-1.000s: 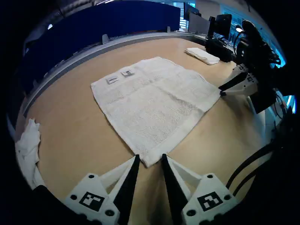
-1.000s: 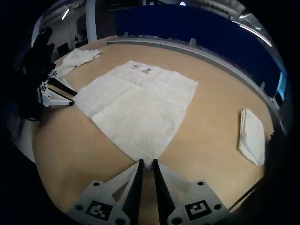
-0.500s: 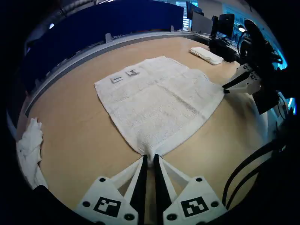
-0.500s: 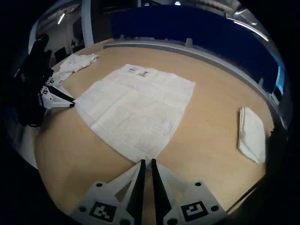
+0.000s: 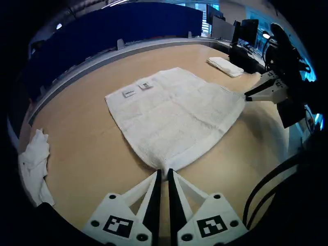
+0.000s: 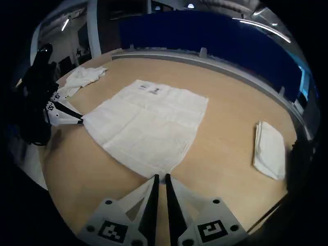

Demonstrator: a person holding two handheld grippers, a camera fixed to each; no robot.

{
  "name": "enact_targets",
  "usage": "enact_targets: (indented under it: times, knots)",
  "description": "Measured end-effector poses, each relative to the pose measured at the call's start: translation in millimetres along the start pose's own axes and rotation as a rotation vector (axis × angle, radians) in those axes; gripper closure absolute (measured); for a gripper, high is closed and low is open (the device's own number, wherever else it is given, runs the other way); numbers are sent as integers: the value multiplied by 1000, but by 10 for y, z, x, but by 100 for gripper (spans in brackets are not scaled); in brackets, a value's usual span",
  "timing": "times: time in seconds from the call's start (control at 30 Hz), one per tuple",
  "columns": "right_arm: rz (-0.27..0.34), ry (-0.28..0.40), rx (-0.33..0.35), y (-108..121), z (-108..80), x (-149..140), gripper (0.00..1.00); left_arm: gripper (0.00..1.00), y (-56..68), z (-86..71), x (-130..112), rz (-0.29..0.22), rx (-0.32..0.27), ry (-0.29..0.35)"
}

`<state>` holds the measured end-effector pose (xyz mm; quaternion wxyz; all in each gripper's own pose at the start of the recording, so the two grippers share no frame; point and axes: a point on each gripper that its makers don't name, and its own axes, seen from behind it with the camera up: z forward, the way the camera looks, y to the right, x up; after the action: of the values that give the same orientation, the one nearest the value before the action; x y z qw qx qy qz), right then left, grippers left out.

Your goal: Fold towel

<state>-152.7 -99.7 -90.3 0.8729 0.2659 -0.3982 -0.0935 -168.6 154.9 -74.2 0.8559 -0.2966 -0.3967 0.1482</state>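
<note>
Wood table [image 5: 82, 135] under it all. White towel [image 5: 172, 110] spread out ahead of my grippers, tags [image 5: 136, 89] at far edge. L gripper [image 5: 163, 176] pinched tight on near corner; R gripper [image 6: 159, 178] likewise on next corner. Folded cloth [image 6: 268, 149] to R gripper's right.

The left gripper [image 5: 164, 176] and the right gripper [image 6: 160, 178] each have two white wedge-shaped fingers [image 5: 133, 197] with black inner pads [image 5: 154, 199]. Every finger base bears a square black-and-white marker [image 5: 117, 226] and dark screw holes [image 5: 110, 197]. Black cables [image 5: 268, 178] run alongside.
</note>
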Motion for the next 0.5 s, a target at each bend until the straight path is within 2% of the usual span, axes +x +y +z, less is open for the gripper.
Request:
enact_targets:
  times: [0.5]
  knots:
    - [66, 80, 2, -89, -411, 364, 88, 89, 67, -452, 258, -66, -4, 8]
